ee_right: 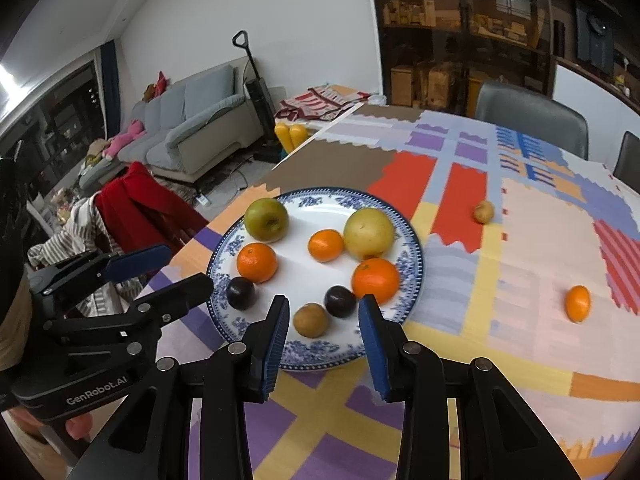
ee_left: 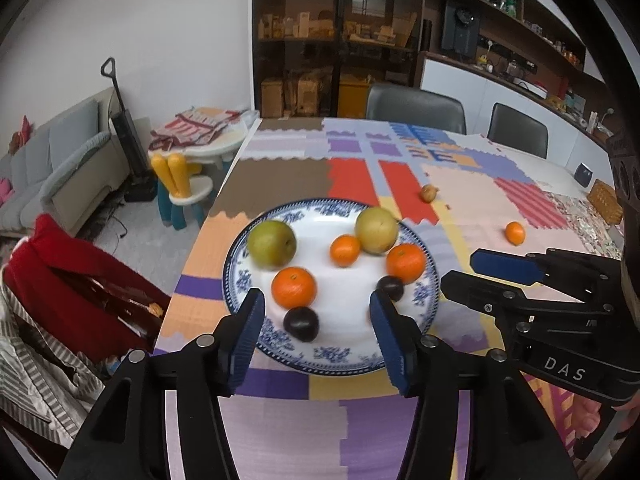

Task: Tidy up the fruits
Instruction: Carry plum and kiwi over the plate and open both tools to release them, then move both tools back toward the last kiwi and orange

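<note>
Crowded plate (ee_right: 414,268) (bare cloth (ee_right: 532,272) rightward)

A patchwork-patterned cloth (ee_left: 472,208) in red, purple, yellow and brown covers the surface. Two dark chairs (ee_left: 416,106) stand at its far side, before tall dark shelving (ee_left: 336,40) stacked with boxes. At left, a grey sofa (ee_right: 192,128) lines the white wall, an upright vacuum cleaner (ee_left: 128,132) beside it. A red garment (ee_left: 60,276) drapes over a near chair, and a child's yellow-backed chair (ee_left: 180,192) stands on the floor.
</note>
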Motion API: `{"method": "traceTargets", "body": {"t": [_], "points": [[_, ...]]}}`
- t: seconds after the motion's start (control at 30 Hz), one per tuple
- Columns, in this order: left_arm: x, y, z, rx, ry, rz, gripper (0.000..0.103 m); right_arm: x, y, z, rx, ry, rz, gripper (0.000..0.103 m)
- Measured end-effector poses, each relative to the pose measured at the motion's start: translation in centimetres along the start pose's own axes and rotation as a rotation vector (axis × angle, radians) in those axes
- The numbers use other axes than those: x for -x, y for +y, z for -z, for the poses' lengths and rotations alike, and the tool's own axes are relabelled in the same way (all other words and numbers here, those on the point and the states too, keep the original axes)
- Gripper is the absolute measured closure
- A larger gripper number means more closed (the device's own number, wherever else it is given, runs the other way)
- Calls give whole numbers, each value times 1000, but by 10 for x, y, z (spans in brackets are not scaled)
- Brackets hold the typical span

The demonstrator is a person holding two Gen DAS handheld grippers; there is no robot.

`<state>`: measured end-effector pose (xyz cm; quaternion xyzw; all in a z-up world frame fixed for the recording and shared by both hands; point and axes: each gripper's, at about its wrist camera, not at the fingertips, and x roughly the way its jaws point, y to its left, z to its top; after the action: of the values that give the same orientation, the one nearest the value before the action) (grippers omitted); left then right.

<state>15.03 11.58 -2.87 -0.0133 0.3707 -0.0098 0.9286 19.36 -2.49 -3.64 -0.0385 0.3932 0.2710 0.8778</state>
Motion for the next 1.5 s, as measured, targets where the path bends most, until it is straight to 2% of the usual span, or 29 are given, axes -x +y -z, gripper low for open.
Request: {"method": "traceTargets", "body": {"t": [0.1, 0.3, 0.4, 0.67, 0.8, 1.1, 1.5], "points": [[6, -9, -6, -14, -21, -1, 45, 12, -7, 0, -14, -22, 28, 57], [6, -31, -20, -48, -38, 18, 41, 31, -27, -1, -58, -56, 86, 57], [5, -44, -28, -68, -46, 31, 38, 40, -40, 0, -92, -68, 114, 51], [-6, -75, -53, -130, -55, 58, 26, 60, -80, 1, -198, -94, 202, 50], [-13, -90, -64, -162, -59, 61, 25, 68, -102, 1, -256, -107, 246, 50], [-44, -112, -88, -219, -53, 79, 24, 69, -140, 0, -347, -106, 328, 50], [-104, -121, -99, -213, 33, 91, 24, 36, -183, 6, -465, -44, 376, 50]]}}
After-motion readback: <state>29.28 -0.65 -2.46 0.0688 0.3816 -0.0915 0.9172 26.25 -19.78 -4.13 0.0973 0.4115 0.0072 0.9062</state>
